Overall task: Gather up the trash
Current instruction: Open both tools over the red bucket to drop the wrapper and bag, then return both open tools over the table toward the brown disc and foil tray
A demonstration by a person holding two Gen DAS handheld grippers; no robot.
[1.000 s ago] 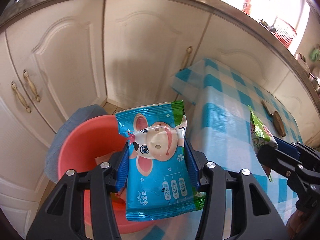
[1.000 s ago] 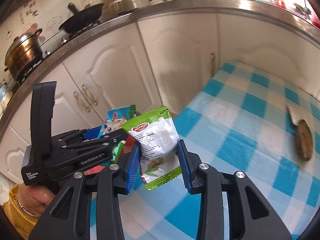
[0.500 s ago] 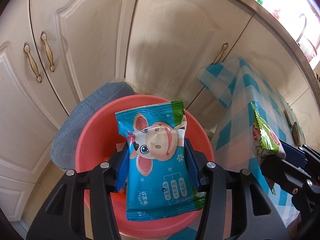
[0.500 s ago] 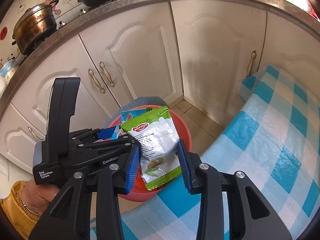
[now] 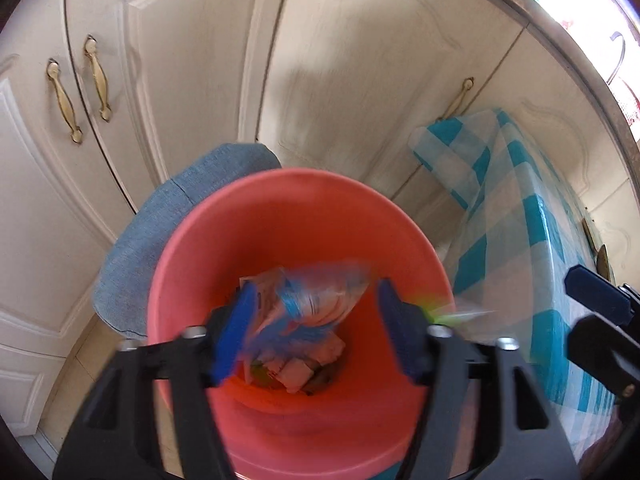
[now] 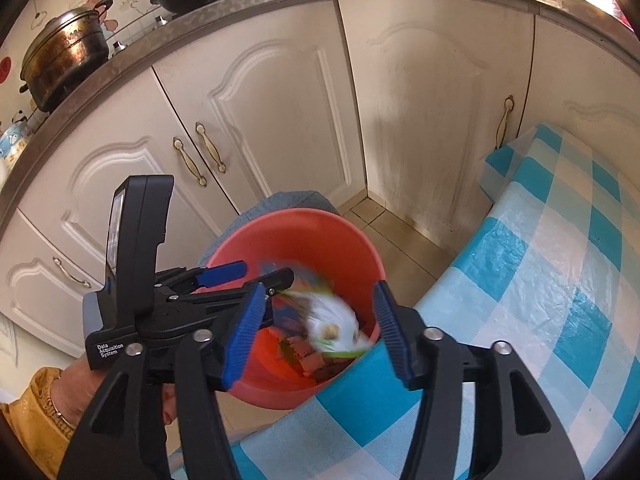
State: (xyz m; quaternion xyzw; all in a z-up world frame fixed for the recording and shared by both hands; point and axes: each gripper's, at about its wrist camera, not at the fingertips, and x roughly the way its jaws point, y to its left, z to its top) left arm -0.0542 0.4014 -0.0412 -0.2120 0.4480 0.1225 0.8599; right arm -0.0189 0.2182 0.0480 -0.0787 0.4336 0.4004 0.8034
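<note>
A red bucket [image 5: 304, 216] stands on the floor by the table, with several wrappers at its bottom; it also shows in the right wrist view [image 6: 316, 236]. My left gripper [image 5: 314, 332] is open above it, and the blue cartoon packet [image 5: 316, 300] is a blur falling free between the jaws. My right gripper [image 6: 316, 332] is open over the bucket's near rim, and the green and white snack packet [image 6: 332, 324] is a blur dropping from it. The left gripper [image 6: 244, 276] shows left of the bucket in the right wrist view.
White cabinet doors [image 5: 360, 92] with brass handles close in behind the bucket. A blue cloth-covered stool [image 5: 192, 204] sits under the bucket. The table with the blue checked cloth [image 6: 560, 280] is on the right, with a brown object [image 5: 600, 256] on it.
Both grippers have opened and let go of their packets, which now fall into the bucket. Both grippers moved further over the bucket and tilted down.
</note>
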